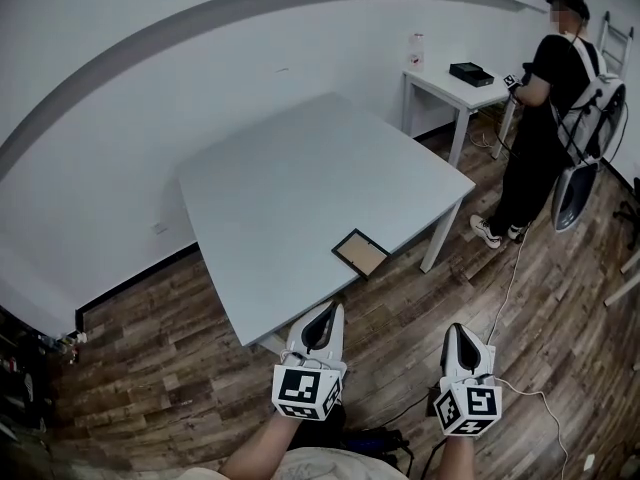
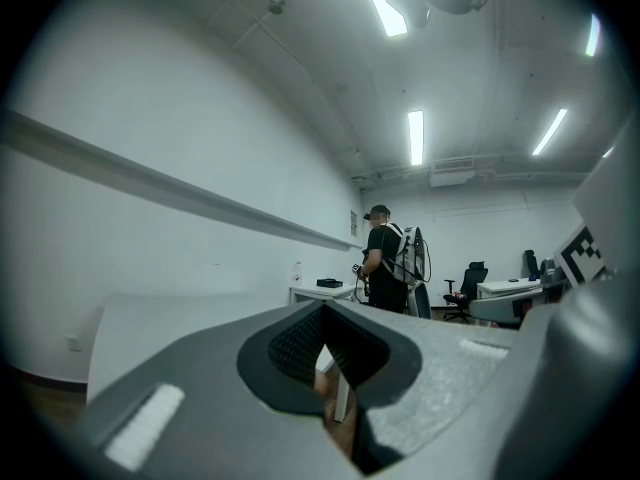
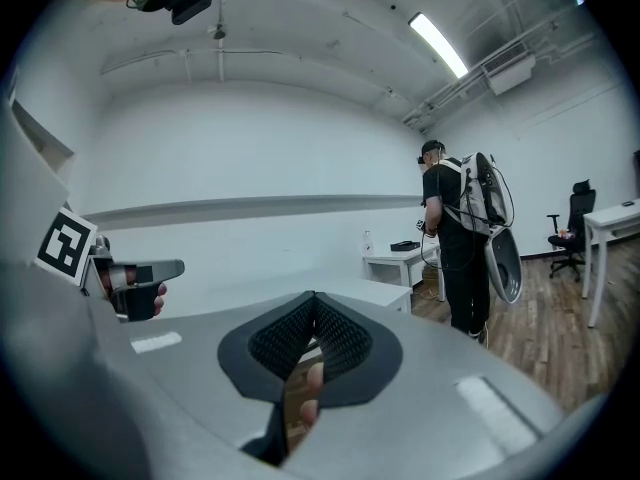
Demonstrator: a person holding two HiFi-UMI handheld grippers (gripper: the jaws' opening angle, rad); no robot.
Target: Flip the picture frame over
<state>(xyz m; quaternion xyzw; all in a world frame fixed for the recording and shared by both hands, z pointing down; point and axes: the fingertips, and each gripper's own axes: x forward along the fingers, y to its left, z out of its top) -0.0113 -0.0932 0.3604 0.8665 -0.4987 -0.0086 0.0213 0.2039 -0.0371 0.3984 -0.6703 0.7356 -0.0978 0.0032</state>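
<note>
Both grippers are held shut, short of the counter where the picture frame lies.

The left gripper point(image 1: 325, 314) and right gripper point(image 1: 457, 331) are seen side by side over the wood floor point(image 1: 180, 348), just off the near edge of the grey counter point(image 1: 290, 183). The jaws of each are pressed together with nothing between them. The dark-edged picture frame point(image 1: 361, 252) is laid flat near the counter's near right edge, a brown panel facing up, apart from both grippers. Beyond, a person in black point(image 1: 545, 108) is seen standing at a smaller white counter point(image 1: 447, 86), on which a black box point(image 1: 471, 72) and a bottle point(image 1: 416, 51) are set.
</note>
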